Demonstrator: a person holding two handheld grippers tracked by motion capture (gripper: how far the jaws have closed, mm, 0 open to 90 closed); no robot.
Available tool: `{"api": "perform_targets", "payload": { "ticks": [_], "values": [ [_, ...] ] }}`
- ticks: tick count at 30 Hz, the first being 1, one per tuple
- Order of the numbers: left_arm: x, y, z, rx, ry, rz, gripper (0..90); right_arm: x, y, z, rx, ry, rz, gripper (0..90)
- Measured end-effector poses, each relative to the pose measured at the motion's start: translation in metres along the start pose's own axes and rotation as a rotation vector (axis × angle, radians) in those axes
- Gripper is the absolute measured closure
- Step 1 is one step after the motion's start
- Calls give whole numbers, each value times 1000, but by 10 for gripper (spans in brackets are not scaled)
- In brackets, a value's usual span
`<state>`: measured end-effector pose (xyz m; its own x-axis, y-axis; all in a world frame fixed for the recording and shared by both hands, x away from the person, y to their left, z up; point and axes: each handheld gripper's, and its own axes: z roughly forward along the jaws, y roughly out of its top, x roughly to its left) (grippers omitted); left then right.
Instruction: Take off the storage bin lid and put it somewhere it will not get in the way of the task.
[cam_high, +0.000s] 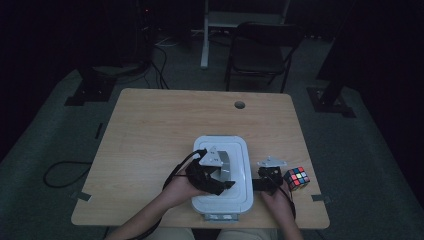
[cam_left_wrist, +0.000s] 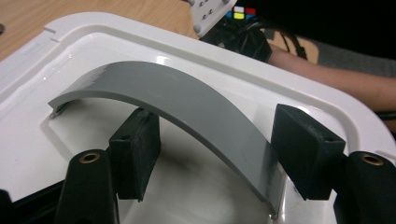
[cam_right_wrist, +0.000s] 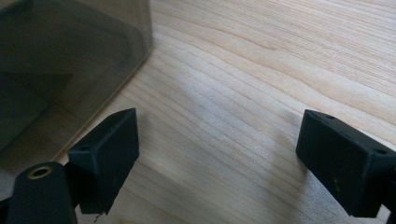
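Observation:
A white box lid with a grey arched handle lies at the table's near edge. My left gripper hangs over the lid, its jaws either side of the handle. In the left gripper view the handle strip runs between the two black pads. The right-hand pad sits close against its edge, and I see no firm squeeze. My right gripper rests low just right of the box, jaws wide apart over bare wood with nothing between them. In the right gripper view, the box's dark translucent wall stands at the upper left.
A colourful puzzle cube sits on the wooden table right of my right hand, near the right edge. A round cable hole is at the far side. A folding chair stands beyond the table.

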<state>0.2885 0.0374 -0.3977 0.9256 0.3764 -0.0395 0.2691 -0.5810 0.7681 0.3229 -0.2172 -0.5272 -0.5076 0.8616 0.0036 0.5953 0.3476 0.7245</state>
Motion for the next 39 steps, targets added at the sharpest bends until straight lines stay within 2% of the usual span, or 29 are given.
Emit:
{"api": "perform_targets", "payload": {
  "ticks": [8, 10, 11, 13, 20, 25, 30, 34, 35, 39],
  "values": [
    [-3, 0, 0, -4, 20, 3, 352, 0, 0, 0, 0, 0, 1, 130],
    [-3, -1, 0, -10, 17, 17, 359, 0, 0, 0, 0, 0, 1, 130],
    [-4, -1, 0, -16, -18, 9, 440, 0, 0, 0, 0, 0, 0, 130],
    [-5, -1, 0, -16, -23, 12, 498, 0, 0, 0, 0, 0, 0, 130],
    [-3, -1, -1, -4, -54, -10, 555, 0, 0, 0, 0, 0, 0, 130],
    [-3, -1, -2, -16, -83, -28, 621, 0, 0, 0, 0, 0, 0, 130],
    [-2, 0, -6, -22, -103, -38, 649, 0, 0, 0, 0, 0, -1, 130],
    [0, 2, -13, -51, -167, -53, 706, 0, 0, 0, 0, 0, -1, 131],
    [1, 2, -15, -67, -205, -60, 726, 0, 0, 0, 0, -1, -3, 130],
    [-3, 5, -22, -74, -217, -31, 765, 0, 0, 0, -1, -1, -1, 130]
  ]
}}
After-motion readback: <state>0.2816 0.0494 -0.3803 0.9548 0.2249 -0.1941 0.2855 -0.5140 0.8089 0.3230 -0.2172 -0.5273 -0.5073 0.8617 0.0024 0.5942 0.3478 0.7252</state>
